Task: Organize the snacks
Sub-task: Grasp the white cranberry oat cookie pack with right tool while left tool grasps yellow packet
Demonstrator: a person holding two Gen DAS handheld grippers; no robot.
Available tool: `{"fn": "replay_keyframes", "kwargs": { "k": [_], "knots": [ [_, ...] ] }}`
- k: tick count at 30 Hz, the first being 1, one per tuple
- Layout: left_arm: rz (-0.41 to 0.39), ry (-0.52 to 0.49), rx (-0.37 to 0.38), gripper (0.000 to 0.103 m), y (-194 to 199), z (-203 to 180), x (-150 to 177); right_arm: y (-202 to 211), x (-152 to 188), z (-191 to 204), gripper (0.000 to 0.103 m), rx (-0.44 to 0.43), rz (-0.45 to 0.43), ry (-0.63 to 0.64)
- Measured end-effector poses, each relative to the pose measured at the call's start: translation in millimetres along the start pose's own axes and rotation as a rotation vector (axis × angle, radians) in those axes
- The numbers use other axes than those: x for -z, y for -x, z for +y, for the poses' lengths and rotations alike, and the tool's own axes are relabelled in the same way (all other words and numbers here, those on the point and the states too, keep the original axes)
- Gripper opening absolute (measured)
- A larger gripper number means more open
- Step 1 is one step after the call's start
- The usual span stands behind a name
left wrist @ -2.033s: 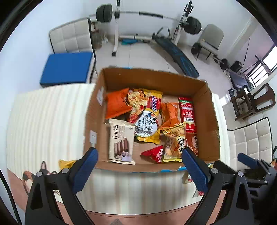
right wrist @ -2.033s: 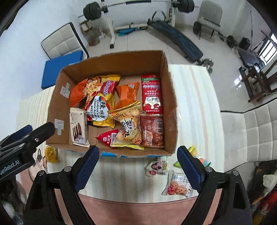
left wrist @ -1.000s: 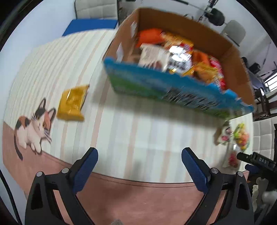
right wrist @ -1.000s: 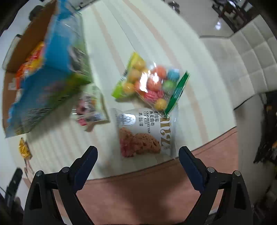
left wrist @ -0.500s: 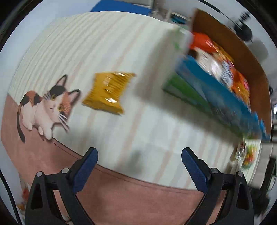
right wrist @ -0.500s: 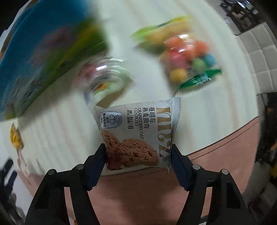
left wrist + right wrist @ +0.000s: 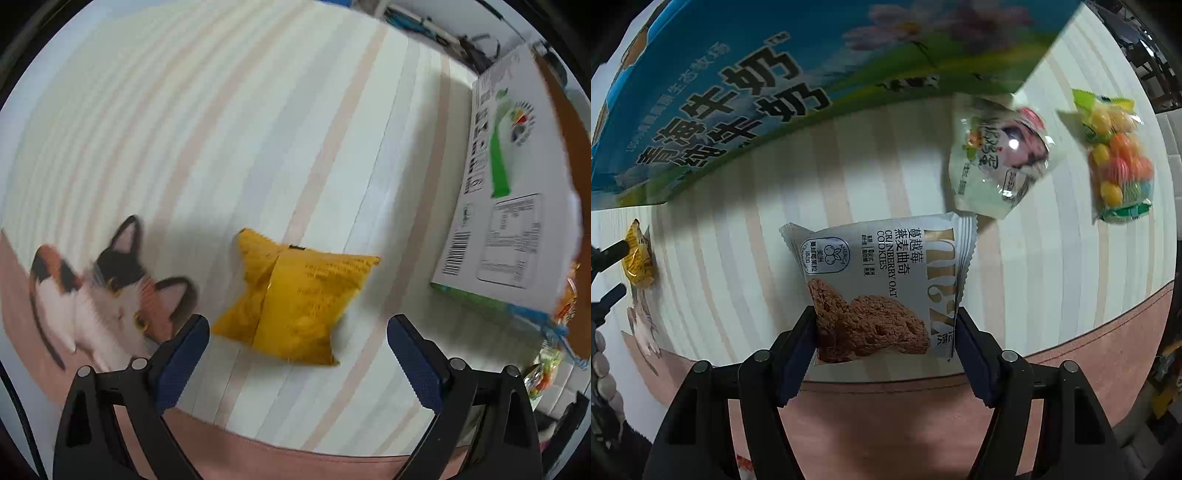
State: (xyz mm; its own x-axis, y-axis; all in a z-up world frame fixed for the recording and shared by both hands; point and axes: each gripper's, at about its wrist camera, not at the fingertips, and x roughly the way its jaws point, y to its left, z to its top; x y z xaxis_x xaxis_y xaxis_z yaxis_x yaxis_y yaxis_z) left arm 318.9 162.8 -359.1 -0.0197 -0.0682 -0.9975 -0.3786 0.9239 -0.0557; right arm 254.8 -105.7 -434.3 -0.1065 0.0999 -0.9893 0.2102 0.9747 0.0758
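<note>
My left gripper is open, its fingers on either side of the near edge of a yellow snack packet that lies on the striped tablecloth. My right gripper is shut on a white cranberry oat cookie packet, pads pressing its two sides. The snack box, cardboard with blue and green printed sides, stands behind both; its white printed side shows in the left wrist view. The yellow packet also shows in the right wrist view at far left.
A clear pouch with a pink label and a bag of coloured candy balls lie right of the box. A printed cat marks the tablecloth by the left gripper. The table's pink front border is close.
My left gripper moved down and forward over the yellow packet, which is now between its fingers. My right gripper closed on the cookie packet and holds it.
</note>
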Motion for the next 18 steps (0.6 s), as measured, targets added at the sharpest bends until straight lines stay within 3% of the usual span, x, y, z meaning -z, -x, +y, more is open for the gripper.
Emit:
{"fn": "replay_keyframes", "kwargs": {
  "k": [1, 3, 6, 11, 13, 18],
  "knots": [
    [0.009, -0.006, 0.004, 0.093, -4, -1, -1, 0, -3, 2, 0.074, 0.0, 0.002, 0.0],
    [0.03, -0.019, 0.01, 0.068, -12, -3, -5, 3, -6, 4, 0.074, -0.001, 0.007, -0.001],
    [0.004, -0.031, 0.008, 0.054, -11, -3, -5, 7, -16, 13, 0.074, -0.004, 0.014, -0.002],
    [-0.008, -0.048, 0.02, 0.052, -5, -13, 24, 4, -3, 26, 0.074, -0.008, 0.027, 0.014],
    [-0.004, -0.077, 0.017, 0.052, -6, -24, 44, 2, 18, 24, 0.074, -0.008, 0.037, 0.024],
    [0.027, -0.15, 0.03, 0.052, -8, -53, 107, 4, 34, 19, 0.074, 0.004, 0.07, 0.054]
  ]
}}
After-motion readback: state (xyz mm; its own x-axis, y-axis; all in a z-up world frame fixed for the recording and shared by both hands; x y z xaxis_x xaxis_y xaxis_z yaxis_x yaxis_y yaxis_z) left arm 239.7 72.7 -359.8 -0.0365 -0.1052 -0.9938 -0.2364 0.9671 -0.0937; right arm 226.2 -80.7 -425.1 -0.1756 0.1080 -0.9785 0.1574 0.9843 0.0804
